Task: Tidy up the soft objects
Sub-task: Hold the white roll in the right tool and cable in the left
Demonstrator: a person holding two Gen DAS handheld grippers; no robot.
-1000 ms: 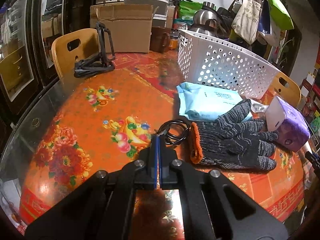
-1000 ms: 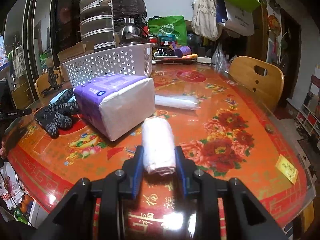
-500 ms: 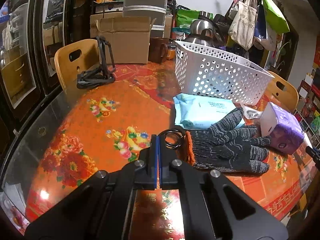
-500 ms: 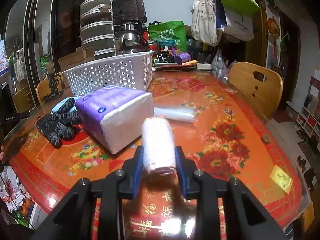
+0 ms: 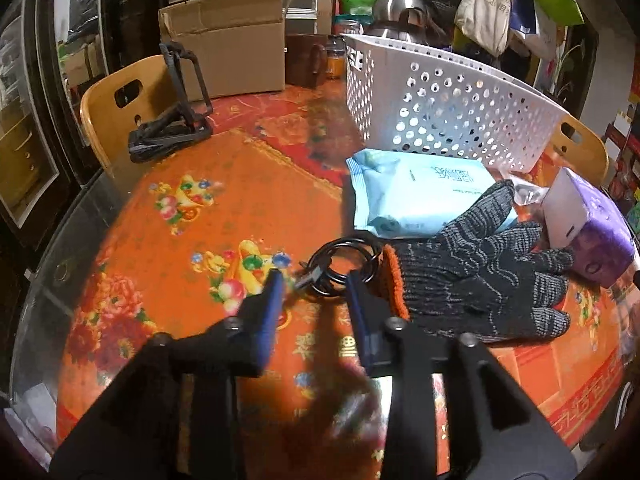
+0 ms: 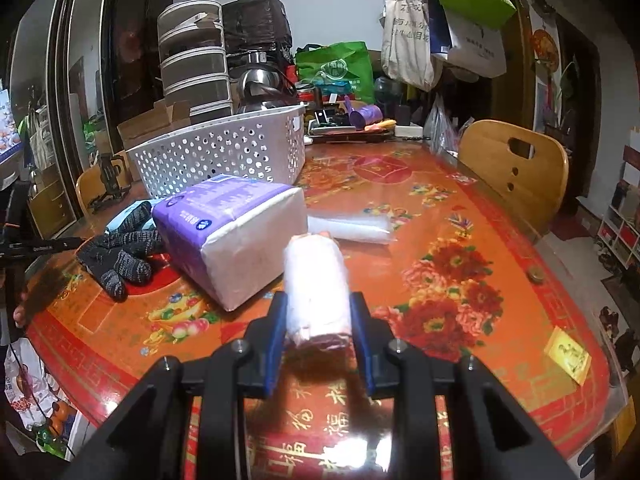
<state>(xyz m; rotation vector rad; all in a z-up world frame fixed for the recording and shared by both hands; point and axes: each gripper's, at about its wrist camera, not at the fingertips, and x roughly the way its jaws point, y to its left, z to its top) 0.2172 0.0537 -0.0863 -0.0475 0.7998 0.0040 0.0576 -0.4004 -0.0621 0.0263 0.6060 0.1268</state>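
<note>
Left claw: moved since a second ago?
Yes. The left claw has crept toward the coiled black cable beside the grey knit glove, and its jaws have just been opening, nothing between them.

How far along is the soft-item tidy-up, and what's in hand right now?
Nothing looks put away yet; I can't see inside the white basket. In hand: the right gripper is shut on a white plastic-wrapped roll. The left gripper has just been opening, nothing between its jaws, just short of the black cable coil. Left on the table: the knit glove, blue wipes pack and purple tissue pack.
</note>
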